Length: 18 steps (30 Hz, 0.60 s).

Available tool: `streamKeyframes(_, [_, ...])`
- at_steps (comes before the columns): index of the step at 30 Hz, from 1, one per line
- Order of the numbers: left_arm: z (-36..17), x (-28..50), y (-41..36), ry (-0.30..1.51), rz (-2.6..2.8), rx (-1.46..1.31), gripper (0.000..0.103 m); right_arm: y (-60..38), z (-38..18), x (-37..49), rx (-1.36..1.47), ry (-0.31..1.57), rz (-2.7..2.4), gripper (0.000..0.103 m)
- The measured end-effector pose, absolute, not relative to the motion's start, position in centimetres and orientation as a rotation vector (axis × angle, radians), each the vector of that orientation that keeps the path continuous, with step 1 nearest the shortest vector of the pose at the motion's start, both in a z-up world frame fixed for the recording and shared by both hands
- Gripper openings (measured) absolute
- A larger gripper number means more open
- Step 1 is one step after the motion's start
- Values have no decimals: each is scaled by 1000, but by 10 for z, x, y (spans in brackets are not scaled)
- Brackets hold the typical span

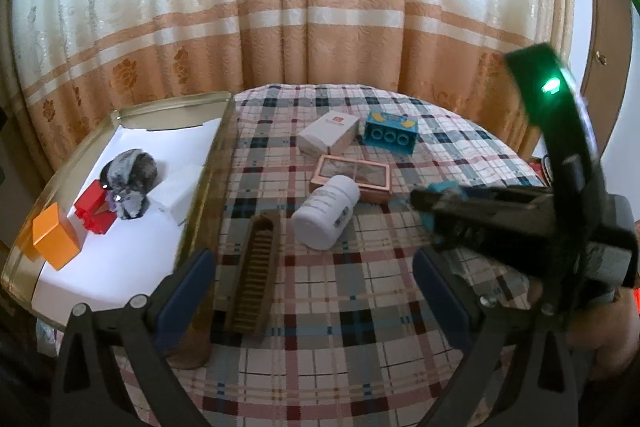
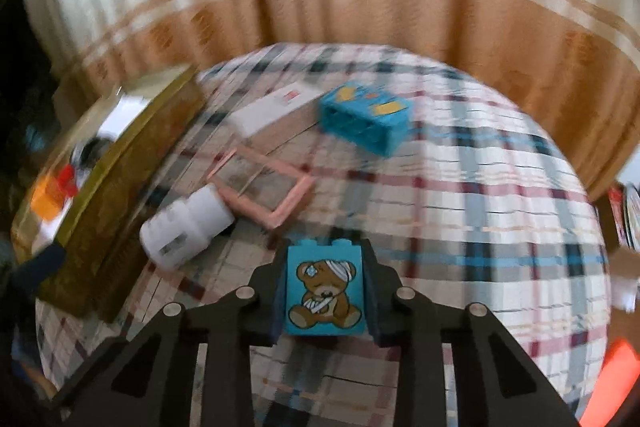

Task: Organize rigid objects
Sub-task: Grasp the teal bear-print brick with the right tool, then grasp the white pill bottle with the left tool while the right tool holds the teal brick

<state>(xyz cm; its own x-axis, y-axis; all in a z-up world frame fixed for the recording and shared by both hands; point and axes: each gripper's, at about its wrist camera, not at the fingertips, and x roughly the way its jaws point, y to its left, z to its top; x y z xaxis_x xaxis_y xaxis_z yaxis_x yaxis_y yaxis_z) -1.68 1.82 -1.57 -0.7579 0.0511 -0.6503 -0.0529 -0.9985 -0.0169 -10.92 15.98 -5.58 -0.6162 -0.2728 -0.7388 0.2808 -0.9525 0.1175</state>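
Observation:
My right gripper (image 2: 325, 259) is shut on a small blue brick with a bandaged teddy bear picture (image 2: 325, 297), its pads pressing both sides above the plaid tablecloth. From the left wrist view that gripper (image 1: 424, 201) comes in from the right with a bit of blue at its tip. My left gripper (image 1: 316, 275) hangs open over the cloth, nothing between its fingers. Ahead lie a white bottle on its side (image 1: 326, 213), a brown comb (image 1: 254, 275), a pink-framed case (image 1: 354, 175), a white box (image 1: 328, 133) and a larger blue brick (image 1: 390, 133).
A gold-rimmed tray (image 1: 208, 187) with a white liner sits at the left, holding an orange block (image 1: 56, 237), a red block (image 1: 94, 209), a dark grey figure (image 1: 128, 183) and a white box (image 1: 182, 193). Curtains hang behind the table. A person's hand (image 1: 608, 339) shows at the lower right.

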Motion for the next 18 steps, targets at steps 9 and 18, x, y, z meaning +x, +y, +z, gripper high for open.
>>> streamKeyframes(9, [-9,-60,38,83,2833,-1138,100,205,-40,-98,1086,-245,-2843,34])
streamKeyframes(18, [-28,-92,43,150,2810,-1264,79,211,-44,-100,1129,-280,-2827,34])
